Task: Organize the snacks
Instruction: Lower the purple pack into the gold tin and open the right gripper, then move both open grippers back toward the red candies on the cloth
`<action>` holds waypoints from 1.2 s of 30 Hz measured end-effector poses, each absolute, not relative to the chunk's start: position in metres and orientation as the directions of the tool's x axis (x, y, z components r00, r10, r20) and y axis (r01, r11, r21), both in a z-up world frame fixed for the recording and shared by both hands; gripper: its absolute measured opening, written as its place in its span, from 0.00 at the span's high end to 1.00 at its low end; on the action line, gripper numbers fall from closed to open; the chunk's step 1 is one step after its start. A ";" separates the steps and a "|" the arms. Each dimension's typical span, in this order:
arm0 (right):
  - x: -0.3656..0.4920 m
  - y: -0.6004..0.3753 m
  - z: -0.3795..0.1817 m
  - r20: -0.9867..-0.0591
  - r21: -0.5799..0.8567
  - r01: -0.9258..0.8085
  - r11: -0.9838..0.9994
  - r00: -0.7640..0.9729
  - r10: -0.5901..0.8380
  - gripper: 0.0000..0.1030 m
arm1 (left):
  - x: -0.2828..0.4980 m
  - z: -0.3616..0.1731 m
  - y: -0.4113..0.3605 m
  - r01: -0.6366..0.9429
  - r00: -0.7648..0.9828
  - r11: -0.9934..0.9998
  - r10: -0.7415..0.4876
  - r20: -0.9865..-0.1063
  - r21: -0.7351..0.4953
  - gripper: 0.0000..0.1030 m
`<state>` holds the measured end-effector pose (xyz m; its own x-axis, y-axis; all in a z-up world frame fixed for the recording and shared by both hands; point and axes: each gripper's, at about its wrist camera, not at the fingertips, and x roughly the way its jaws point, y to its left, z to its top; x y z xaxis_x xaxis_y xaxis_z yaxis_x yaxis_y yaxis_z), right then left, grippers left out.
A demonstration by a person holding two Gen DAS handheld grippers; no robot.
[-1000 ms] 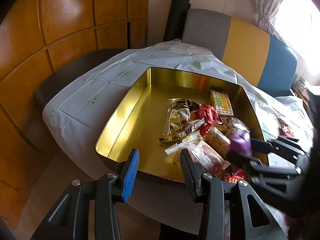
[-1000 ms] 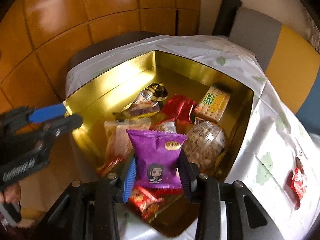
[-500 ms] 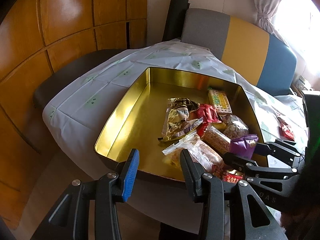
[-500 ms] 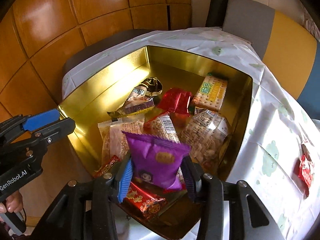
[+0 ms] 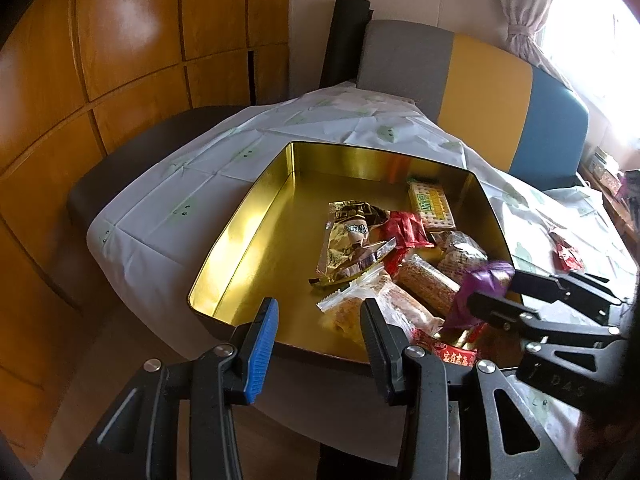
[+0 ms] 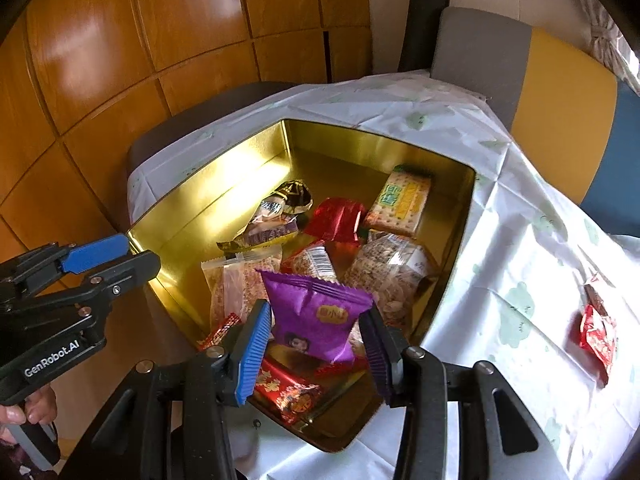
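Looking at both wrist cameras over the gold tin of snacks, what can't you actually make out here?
- Right wrist view: whether the right gripper pads press the purple packet; its edges hide the contact.
- Left wrist view: the purple packet is blurred, label unreadable.
- Both views: the red packet in the tin is partly covered by fingers and snacks.
- Right wrist view: the print on the red wrapper on the tablecloth is too small.

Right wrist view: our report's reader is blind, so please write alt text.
A purple snack packet sits between the right tongs above a gold tin of wrapped snacks. A red packet lies outside on the tablecloth.
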<state>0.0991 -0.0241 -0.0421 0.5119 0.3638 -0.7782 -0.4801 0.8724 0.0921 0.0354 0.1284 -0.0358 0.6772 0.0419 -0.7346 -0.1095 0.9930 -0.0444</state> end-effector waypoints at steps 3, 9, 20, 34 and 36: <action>0.096 -0.033 -0.037 -0.768 0.091 -0.470 0.878 0.527 0.362 0.55 | 0.034 -0.034 0.126 -0.105 0.681 0.994 0.042 -0.731 -0.040 0.58; 0.092 -0.061 -0.025 -0.752 0.083 -0.436 0.896 0.563 0.343 0.55 | 0.033 -0.030 0.122 -0.093 0.688 0.995 0.041 -0.725 -0.032 0.58; 0.093 -0.134 -0.024 -0.771 0.031 -0.315 0.949 0.596 0.223 0.55 | 0.032 -0.029 0.110 -0.062 0.687 0.998 0.030 -0.726 -0.018 0.58; 0.097 -0.263 -0.013 -0.786 -0.083 -0.088 0.993 0.619 -0.011 0.55 | 0.031 -0.024 0.090 -0.012 0.691 1.000 0.012 -0.722 0.005 0.54; 0.098 -0.282 -0.013 -0.785 -0.103 -0.048 0.994 0.618 -0.052 0.55 | 0.031 -0.023 0.087 -0.002 0.691 1.000 0.005 -0.723 0.006 0.54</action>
<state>0.0979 -0.2823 -0.0125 0.6179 -0.0517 -0.7845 -0.0480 0.9935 -0.1032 0.0307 0.0874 -0.0233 0.6907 0.0053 -0.7231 -0.0015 1.0000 0.0059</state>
